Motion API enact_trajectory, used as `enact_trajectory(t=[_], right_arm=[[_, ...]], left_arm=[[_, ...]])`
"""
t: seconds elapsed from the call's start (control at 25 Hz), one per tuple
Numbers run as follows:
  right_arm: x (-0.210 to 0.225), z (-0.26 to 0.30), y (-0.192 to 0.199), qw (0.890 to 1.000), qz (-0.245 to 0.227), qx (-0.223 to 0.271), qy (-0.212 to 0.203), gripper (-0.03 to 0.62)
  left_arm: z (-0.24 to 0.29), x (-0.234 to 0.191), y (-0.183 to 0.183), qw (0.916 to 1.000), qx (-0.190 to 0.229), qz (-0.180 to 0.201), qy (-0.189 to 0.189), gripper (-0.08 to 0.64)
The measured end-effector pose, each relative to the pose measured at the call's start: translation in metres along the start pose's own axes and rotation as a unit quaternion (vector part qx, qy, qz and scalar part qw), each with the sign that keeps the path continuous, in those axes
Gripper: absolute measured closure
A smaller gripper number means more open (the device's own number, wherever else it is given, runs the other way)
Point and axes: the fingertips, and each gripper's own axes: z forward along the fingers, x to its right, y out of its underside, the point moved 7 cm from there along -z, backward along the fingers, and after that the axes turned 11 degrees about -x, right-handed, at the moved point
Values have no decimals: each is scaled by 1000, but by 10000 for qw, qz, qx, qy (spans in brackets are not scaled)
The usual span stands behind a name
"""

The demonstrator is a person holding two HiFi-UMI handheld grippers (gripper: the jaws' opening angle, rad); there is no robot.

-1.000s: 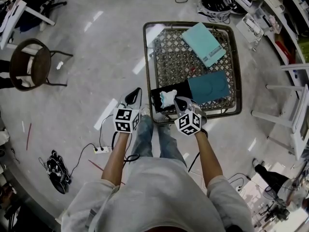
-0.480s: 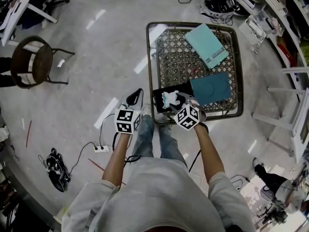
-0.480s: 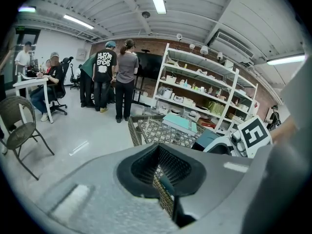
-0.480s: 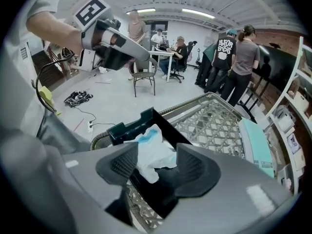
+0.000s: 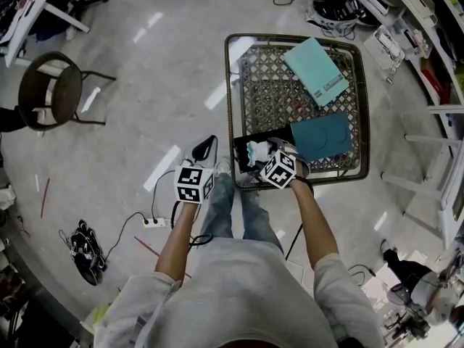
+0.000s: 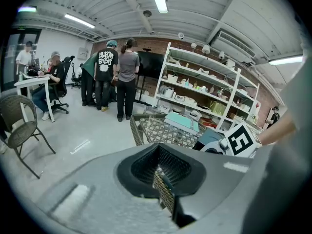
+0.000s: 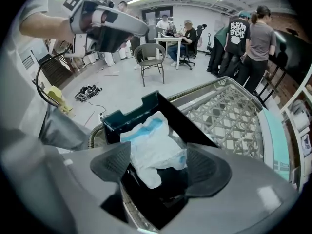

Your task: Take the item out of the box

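The right gripper has come down over the black box since a second ago, and it tips more steeply into it now. Back then its fingers were pressed together. They have just been opening and now stand spread wide, one on each side of the white and blue bag. The fingers are not squeezing the bag. The bag has not moved: it is still crumpled up inside the box. The box sits at the 7 o'clock corner of the woven bench. In the head view the gripper now covers more of the box than before. The left gripper has stayed where it was, at 9 o'clock from the box and over the floor, off the bench. Its fingers are pressed together with nothing in them. A dark teal lid lies at 3 o'clock from the box, and a light teal flat box lies at the bench's 1 o'clock corner. Both are just as before.
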Motion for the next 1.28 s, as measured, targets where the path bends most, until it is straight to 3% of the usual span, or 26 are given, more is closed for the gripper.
enact_trajectory(t=[0.4, 0.56, 0.96, 1.28], right_arm=[[6, 18, 0, 9993, 288, -84, -238, 249], [4, 17, 2, 9980, 493, -6, -383, 291], [-9, 17, -2, 9984, 240, -56, -499, 410], [-10, 9, -3, 9995, 60, 15, -305, 430]], left_arm=[[6, -6, 2, 10000, -53, -22, -2, 557], [7, -6, 2, 10000, -70, -30, 9, 557], [5, -5, 4, 10000, -56, -17, 8, 557], [4, -3, -3, 10000, -16, 36, 8, 557]])
